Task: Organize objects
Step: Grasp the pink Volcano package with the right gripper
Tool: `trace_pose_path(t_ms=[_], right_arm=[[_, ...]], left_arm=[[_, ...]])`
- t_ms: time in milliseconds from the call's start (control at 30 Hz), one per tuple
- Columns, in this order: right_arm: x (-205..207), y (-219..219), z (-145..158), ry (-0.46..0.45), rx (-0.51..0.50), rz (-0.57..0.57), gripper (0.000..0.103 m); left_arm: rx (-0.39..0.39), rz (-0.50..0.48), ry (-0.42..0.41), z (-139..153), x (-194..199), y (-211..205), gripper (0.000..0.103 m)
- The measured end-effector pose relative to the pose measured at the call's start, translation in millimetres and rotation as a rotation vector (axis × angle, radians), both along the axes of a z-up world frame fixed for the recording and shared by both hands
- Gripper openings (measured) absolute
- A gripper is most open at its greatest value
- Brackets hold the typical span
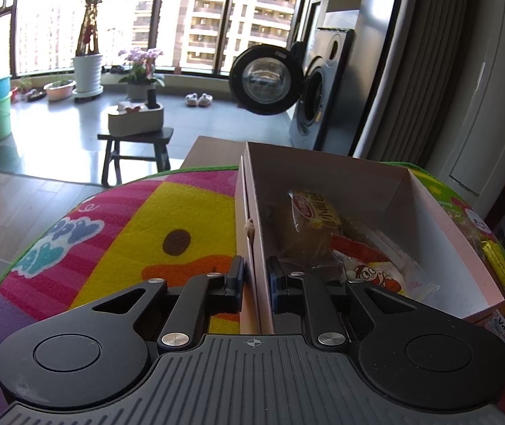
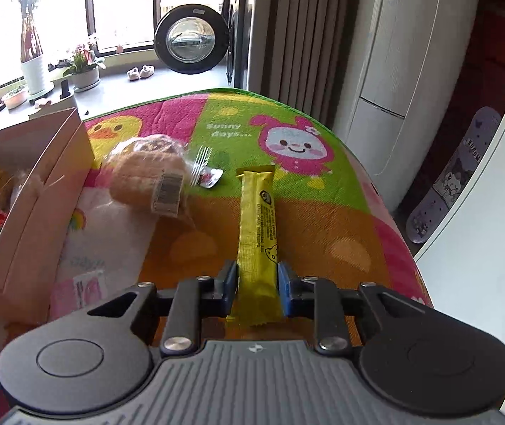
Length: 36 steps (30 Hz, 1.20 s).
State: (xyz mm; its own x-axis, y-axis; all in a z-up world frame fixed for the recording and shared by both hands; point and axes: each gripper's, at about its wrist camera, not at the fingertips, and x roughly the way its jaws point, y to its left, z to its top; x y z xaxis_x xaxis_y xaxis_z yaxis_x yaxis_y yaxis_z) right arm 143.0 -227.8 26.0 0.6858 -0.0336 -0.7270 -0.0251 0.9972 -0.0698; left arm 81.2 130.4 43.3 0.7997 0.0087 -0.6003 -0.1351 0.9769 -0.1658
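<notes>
The right hand-held gripper [image 2: 256, 285] is straddling the near end of a yellow stick packet [image 2: 257, 233], its fingers [image 2: 225, 285] lying just beside the packet's edges; whether they are pressing it I cannot tell. The packet is long, narrow and flat, bright yellow with dark print and crimped ends. It is lying on the colourful cartoon mat [image 2: 341, 233] covering the tabletop, its long axis running straight away from the gripper toward the far edge. A bagged bread roll [image 2: 146, 180] is resting to its left, near the pink cardboard box [image 2: 39, 191]. The left hand-held gripper [image 1: 255, 279] is clamping the box's left wall [image 1: 252, 212], one finger outside, one inside, where wrapped snacks [image 1: 316, 212] are lying.
</notes>
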Motion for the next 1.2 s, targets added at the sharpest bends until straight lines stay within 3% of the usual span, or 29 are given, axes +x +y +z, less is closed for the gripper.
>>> trace_pose_path(t_ms=[200,433,700,767,867,1000,1200], right_arm=[[-51.7,12.3,1.1,0.020,-0.025,0.064,0.024],[-84.1,16.1,3.5,0.053,0.024,0.080,0.025],[-75.3,19.0,9.0,0.007,0.048,0.065,0.033],[-76.5,17.9,17.5,-0.044,0.092,0.069,0.049],[-80.3,24.1,26.8,-0.087,0.141,0.145,0.059],[-77.4,44.9,22.1,-0.078,0.098,0.230,0.062],[-54.6,55.9,1.2,-0.003,0.112,0.228,0.061]], left_arm=[[-0.006,-0.001,-0.003,0.4,-0.4,1.7,0.016],[-0.008,-0.004,-0.003,1.2,-0.5,2.2,0.016],[-0.005,-0.007,-0.003,1.5,0.6,0.6,0.016],[-0.002,-0.008,-0.002,1.8,0.9,-0.1,0.016],[0.000,-0.005,-0.003,2.2,2.0,-0.8,0.016],[0.001,-0.005,-0.003,2.5,2.0,-1.1,0.016],[0.001,-0.005,-0.003,2.4,1.9,-1.2,0.016]])
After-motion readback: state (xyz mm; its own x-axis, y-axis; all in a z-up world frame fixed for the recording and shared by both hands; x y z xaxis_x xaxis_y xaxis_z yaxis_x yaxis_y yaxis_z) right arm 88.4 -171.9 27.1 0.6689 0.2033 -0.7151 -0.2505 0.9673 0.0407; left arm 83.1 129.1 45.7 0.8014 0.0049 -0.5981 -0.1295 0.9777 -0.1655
